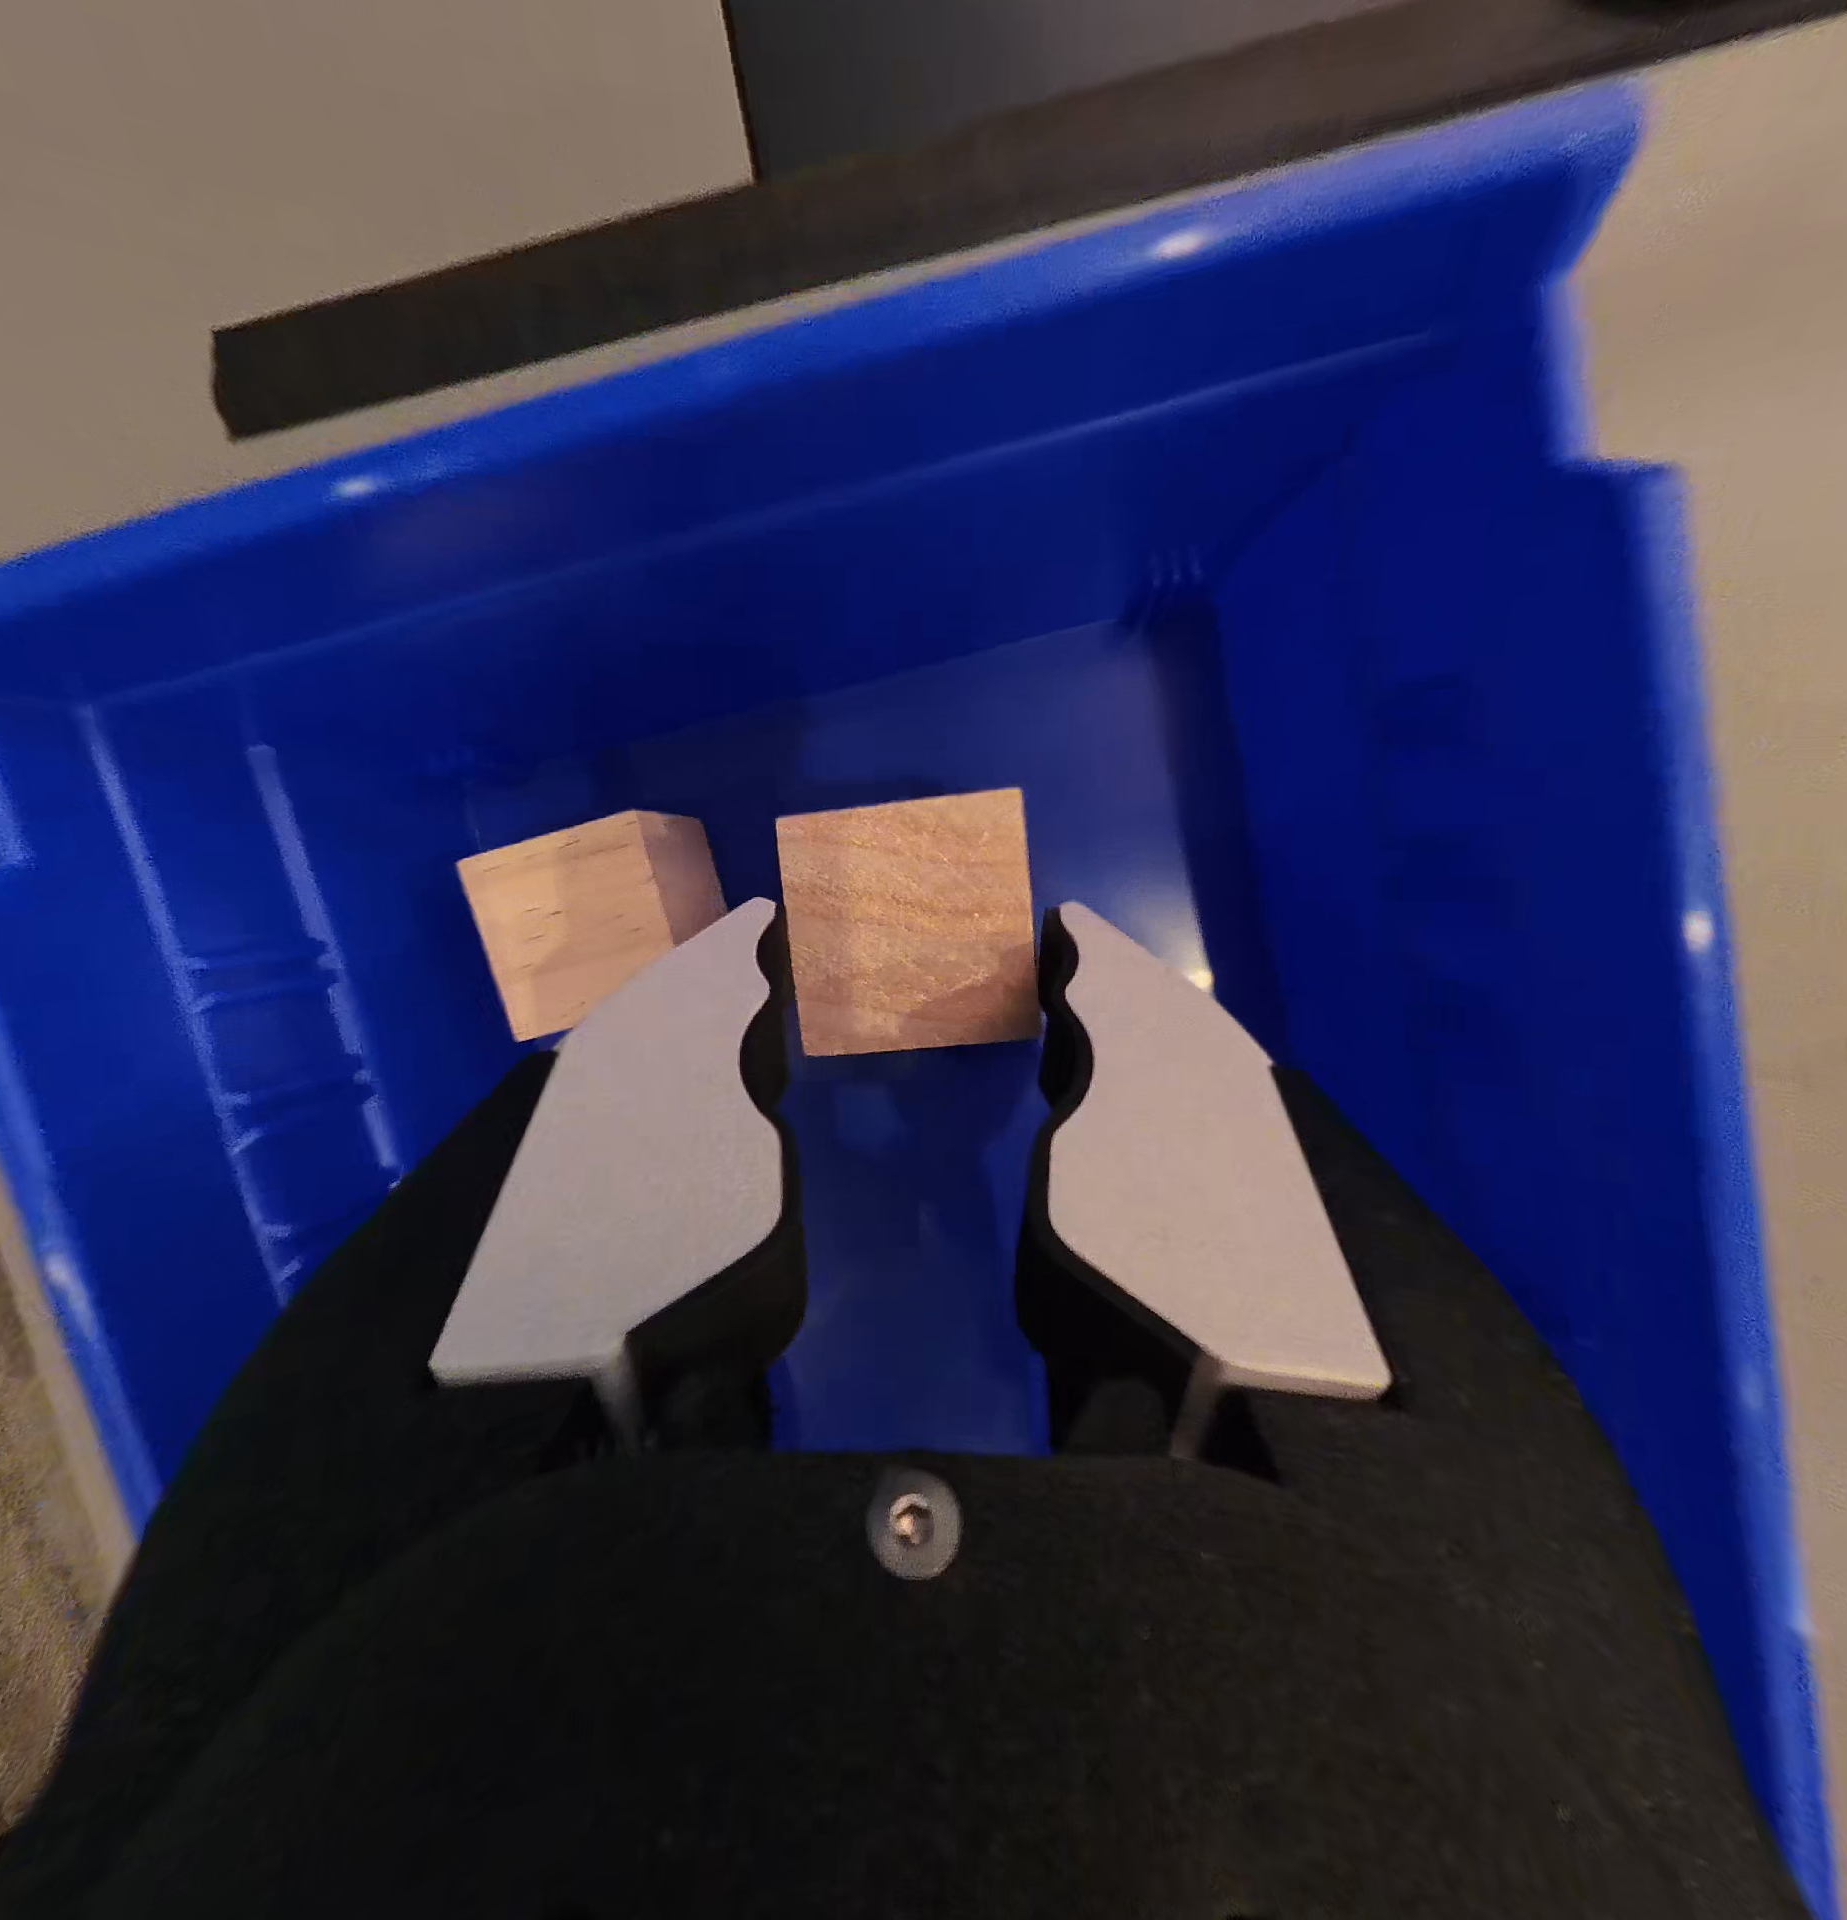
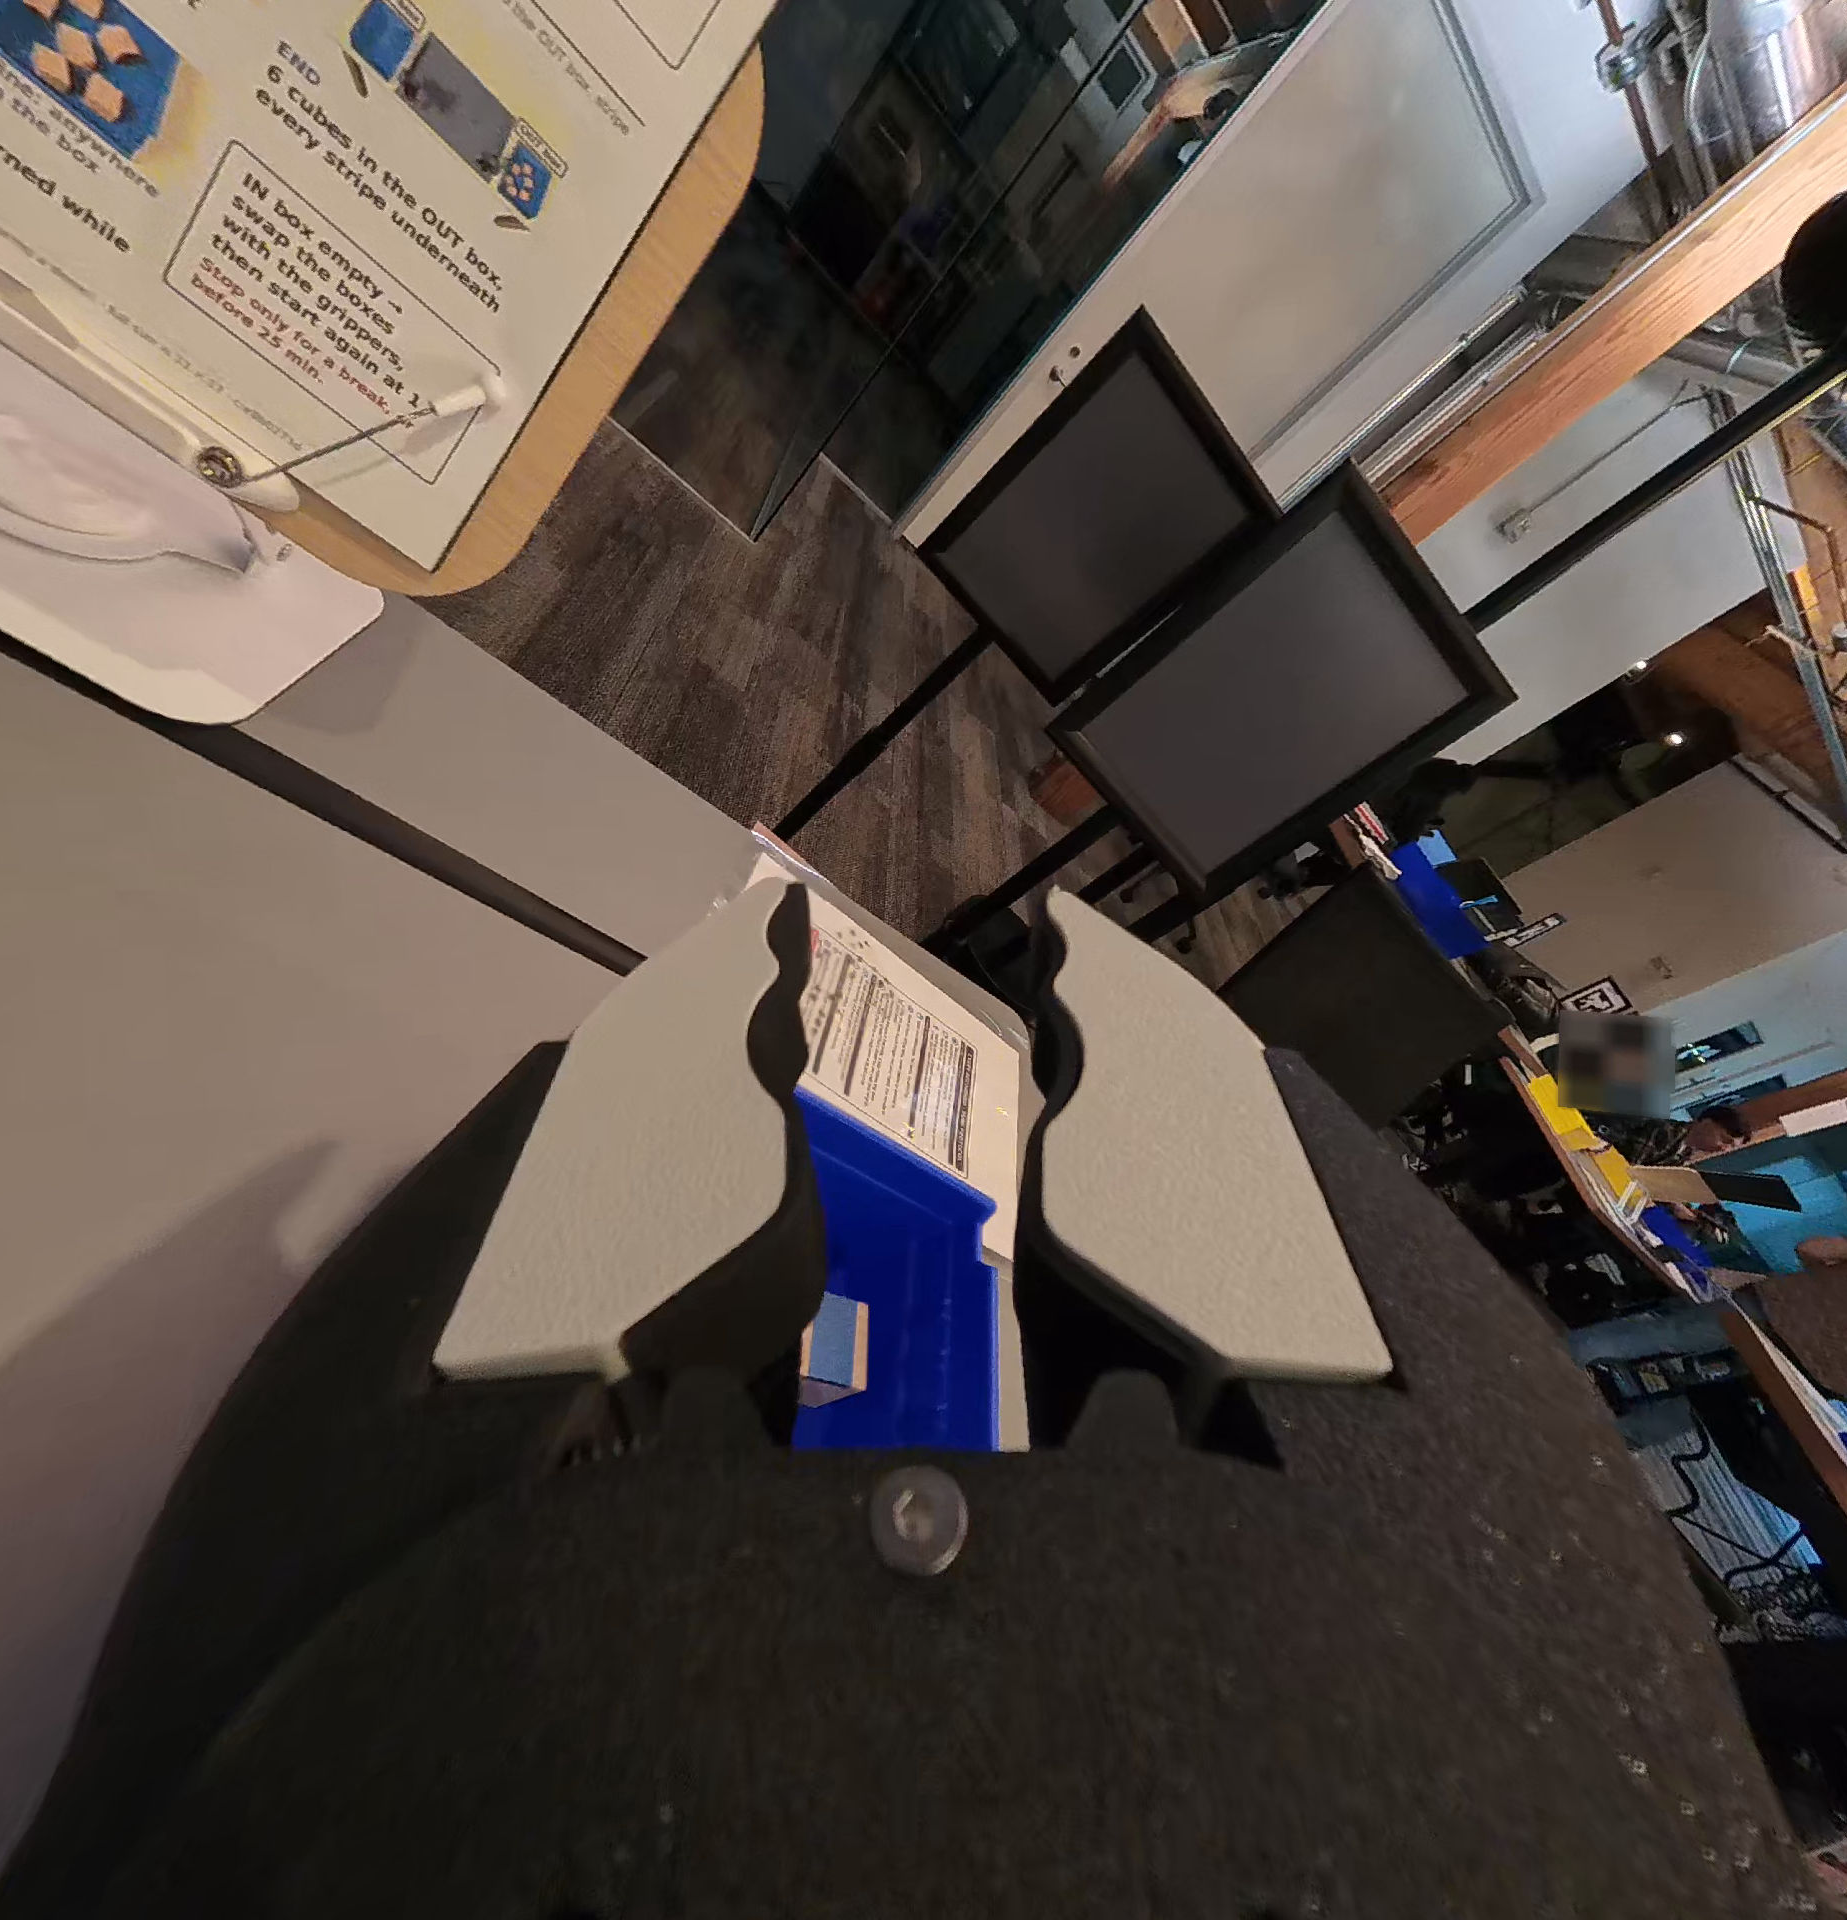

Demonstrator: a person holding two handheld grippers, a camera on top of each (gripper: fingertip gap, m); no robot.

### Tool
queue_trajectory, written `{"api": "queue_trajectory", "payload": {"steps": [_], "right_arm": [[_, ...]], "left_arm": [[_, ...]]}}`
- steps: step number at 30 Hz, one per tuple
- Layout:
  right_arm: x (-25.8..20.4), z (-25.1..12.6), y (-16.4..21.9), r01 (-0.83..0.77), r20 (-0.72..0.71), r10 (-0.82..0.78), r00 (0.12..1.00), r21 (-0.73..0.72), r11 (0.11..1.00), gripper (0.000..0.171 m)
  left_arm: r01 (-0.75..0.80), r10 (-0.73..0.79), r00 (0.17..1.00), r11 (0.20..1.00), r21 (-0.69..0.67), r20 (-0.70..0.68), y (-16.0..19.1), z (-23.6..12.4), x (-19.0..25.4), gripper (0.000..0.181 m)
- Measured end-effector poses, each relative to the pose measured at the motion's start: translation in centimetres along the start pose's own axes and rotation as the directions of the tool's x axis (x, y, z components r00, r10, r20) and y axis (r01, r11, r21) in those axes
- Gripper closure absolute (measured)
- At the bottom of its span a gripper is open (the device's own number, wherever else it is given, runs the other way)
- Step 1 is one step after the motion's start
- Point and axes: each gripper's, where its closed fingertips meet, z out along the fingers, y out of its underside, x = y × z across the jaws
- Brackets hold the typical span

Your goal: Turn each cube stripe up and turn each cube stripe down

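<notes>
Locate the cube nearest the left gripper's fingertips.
In the left wrist view, the cube sits inside the blue bin, between the left gripper fingertips, right of the second cube.

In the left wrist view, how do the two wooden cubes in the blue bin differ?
The right cube sits between the fingertips of the left tool, one broad face toward the camera; the left cube lies outside them, partly hidden by a finger, turned so two faces show. The right cube looks darker, the left paler. Both are plain wood inside the blue bin; no stripe is visible.
</notes>
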Motion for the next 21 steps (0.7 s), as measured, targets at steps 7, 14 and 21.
{"api": "queue_trajectory", "payload": {"steps": [7, 14, 21], "right_arm": [[-1.2, -0.2, -0.5, 0.023, 0.017, -0.022, 1.0, -0.004, 1.0, 0.13], [-3.0, -0.5, -1.1, 0.053, 0.058, -0.053, 0.997, -0.003, 0.999, 0.129], [-10.1, -3.9, -5.9, -0.007, 0.405, -0.112, 0.907, 0.28, 0.96, 0.119]], "left_arm": [[-0.02, 0.044, 0.994, 0.971, 0.239, -0.096, -2.9, -8.3, 2.7, 0.135], [-0.036, 0.322, 0.834, 0.842, 0.539, -0.448, -4.5, -18.0, 13.8, 0.136], [0.114, 0.471, 0.379, 0.83, 0.545, -0.796, -3.2, -23.0, 24.0, 0.136]]}}
